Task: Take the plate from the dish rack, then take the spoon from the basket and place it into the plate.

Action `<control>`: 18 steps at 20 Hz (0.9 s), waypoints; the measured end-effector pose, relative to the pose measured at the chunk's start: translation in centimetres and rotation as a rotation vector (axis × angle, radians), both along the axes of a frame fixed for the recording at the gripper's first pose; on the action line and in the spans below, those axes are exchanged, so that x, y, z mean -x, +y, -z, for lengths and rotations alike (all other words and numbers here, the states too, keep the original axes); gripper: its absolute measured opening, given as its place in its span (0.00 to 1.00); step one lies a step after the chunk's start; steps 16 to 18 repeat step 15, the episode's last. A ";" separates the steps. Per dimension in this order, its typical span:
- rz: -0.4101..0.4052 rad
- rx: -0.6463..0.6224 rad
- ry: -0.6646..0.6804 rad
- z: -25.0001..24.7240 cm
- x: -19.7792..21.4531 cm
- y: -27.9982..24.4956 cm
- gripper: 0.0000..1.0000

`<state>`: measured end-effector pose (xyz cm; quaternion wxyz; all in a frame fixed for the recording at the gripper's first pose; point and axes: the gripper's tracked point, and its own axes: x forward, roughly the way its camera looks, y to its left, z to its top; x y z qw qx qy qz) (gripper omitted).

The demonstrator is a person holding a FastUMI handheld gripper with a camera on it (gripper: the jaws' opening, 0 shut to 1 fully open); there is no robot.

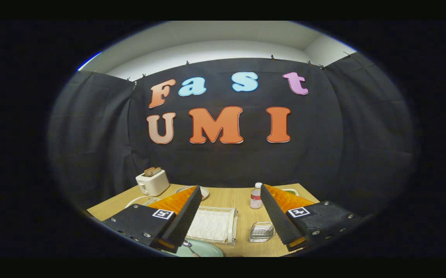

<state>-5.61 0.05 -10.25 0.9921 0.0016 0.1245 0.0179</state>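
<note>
**Hovering gripper, fingers spread, above table**

Gripper (230, 216): fingers apart, holding nothing. Pale green round plate (203, 250) with a metal spoon (189, 245) lies nearest, between the fingers. Beyond: white wire dish rack (213, 226), clear plastic basket (261, 231), small white-capped bottle (256, 196), white toaster (152, 181).

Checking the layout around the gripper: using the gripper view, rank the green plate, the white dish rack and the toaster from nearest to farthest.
1. Green plate, under the open gripper, by its base, spoon on it.
2. White dish rack, between the fingers.
3. Toaster, beyond the fingertips, near the wall.
</note>
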 end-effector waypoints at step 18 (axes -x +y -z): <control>0.013 0.014 -0.034 -0.6 -0.1 0.0 0.91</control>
